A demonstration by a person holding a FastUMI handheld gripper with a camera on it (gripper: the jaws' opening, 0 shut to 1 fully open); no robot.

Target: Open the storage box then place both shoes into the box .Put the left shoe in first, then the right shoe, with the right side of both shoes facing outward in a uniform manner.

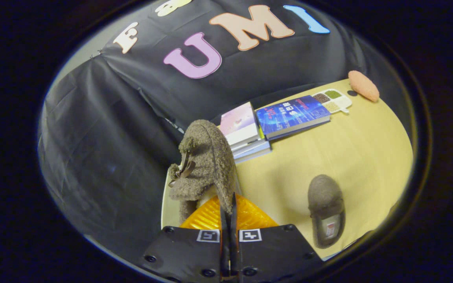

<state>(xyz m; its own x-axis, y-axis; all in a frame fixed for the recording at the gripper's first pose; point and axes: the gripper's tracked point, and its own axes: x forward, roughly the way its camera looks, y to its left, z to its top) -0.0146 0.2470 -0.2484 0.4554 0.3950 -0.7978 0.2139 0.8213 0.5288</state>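
The gripper (229, 204) was clenched on the rim of a fuzzy brown shoe (205, 163), held lifted and upright just ahead of the fingers, above the near left corner of the worktop (321, 153). The second shoe (326, 210) lay on the worktop near its front edge, well apart from the fingers, its insole label too small to read. Beyond, books (273, 118) with unreadable cover writing, a divided tray (334, 100) and an orange sponge (363, 85) sat along the far edge by the black cloth wall (104, 129).

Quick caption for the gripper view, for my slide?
Tongs shut on a fuzzy shoe lifted over the table; second shoe waits beside.
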